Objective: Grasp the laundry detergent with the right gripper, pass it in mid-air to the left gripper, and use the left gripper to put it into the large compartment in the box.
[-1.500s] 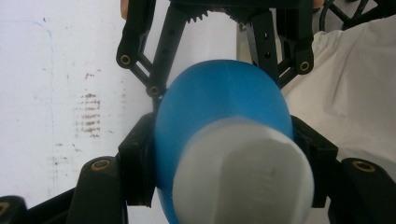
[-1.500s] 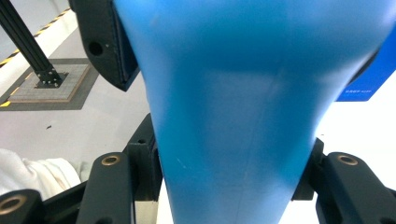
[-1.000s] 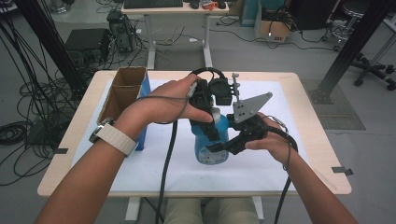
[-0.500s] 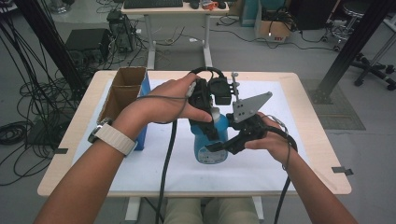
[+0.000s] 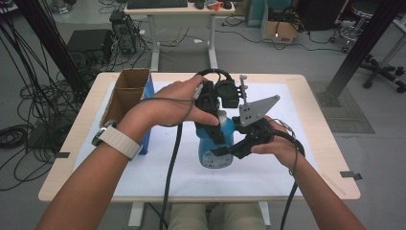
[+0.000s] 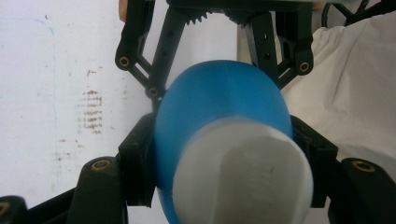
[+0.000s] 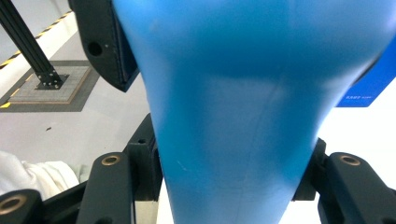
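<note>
1. Centrally, a blue bottle [image 5: 216, 146] w/ a white cap [image 6: 243, 175] stands upright on the white mat [image 5: 158, 167] covering the desk [image 5: 330, 158], near the desk's middle.
2. Left gripper [image 5: 214, 125] comes down from above; its jaws are closed on the bottle's upper part, just below the cap. Left gripper view: a black pad presses each side of the blue shoulder [image 6: 219, 93], cap nearest the camera.
3. Right gripper [image 5: 229, 149] reaches in from the bottle's right side; its jaws clamp the blue body lower down, approx. mid-height. Right gripper view: bottle wall [image 7: 243, 116] sits between both pads, touching each.
4. Left hand [image 5: 177, 103] wraps the left gripper's handle; a wristband w/ watch [image 5: 115, 139] sits on that forearm. Right hand [image 5: 277, 146] holds the right gripper, whose grey three-cornered plate [image 5: 256, 110] stands just above it.
5. Open cardboard box [image 5: 125, 93] w/ a blue side [image 5: 148, 91] stands on the desk's left part, well apart from the bottle.
6. Cables [image 5: 170, 182] trail from both grippers toward the desk's near edge.
7. Bkgd: a second table [image 5: 177, 7] carrying a keyboard [image 5: 157, 4]; loose cables on the floor [image 5: 19, 115] at left.
</note>
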`<state>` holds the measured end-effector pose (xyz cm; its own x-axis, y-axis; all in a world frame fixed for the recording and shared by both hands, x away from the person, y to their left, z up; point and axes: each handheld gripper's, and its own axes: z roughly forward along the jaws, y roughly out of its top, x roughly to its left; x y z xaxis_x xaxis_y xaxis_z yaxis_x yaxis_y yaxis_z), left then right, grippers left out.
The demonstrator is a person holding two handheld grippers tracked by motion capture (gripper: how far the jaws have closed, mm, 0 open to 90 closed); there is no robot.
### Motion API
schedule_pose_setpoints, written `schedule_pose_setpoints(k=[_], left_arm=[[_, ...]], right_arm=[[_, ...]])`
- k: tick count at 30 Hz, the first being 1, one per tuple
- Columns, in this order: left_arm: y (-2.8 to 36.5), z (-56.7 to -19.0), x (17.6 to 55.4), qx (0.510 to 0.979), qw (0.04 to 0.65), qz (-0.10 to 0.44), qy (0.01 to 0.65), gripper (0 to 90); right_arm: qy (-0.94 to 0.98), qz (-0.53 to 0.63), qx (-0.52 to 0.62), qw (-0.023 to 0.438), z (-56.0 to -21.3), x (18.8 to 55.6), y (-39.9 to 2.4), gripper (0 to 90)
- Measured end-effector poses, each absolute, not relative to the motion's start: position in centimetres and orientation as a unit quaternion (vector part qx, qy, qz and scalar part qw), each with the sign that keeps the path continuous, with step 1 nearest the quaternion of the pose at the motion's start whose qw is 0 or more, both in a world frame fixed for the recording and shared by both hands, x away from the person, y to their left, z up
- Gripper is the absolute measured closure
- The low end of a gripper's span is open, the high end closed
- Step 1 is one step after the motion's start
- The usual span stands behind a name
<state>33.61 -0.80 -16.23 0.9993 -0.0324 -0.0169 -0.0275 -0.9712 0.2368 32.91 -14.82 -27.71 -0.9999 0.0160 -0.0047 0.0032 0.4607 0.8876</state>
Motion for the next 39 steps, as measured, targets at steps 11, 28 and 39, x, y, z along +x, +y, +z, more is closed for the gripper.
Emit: schedule_pose_setpoints(k=[11,28,39], left_arm=[[-1.0,-16.5,33.8,0.993,0.113,-0.015,-0.013,37.6],[-0.1,-17.6,34.6,0.997,0.081,-0.004,0.013,37.5],[1.4,-17.6,35.8,0.992,0.077,0.01,0.098,37.5]], right_arm=[[0.854,0.521,0.012,-0.001,-28.0,33.0,-15.0,41.6],[0.919,0.364,0.144,0.05,-30.2,34.4,-19.5,7.0],[0.94,0.31,0.111,0.084,-29.8,34.6,-22.2,4.9]])
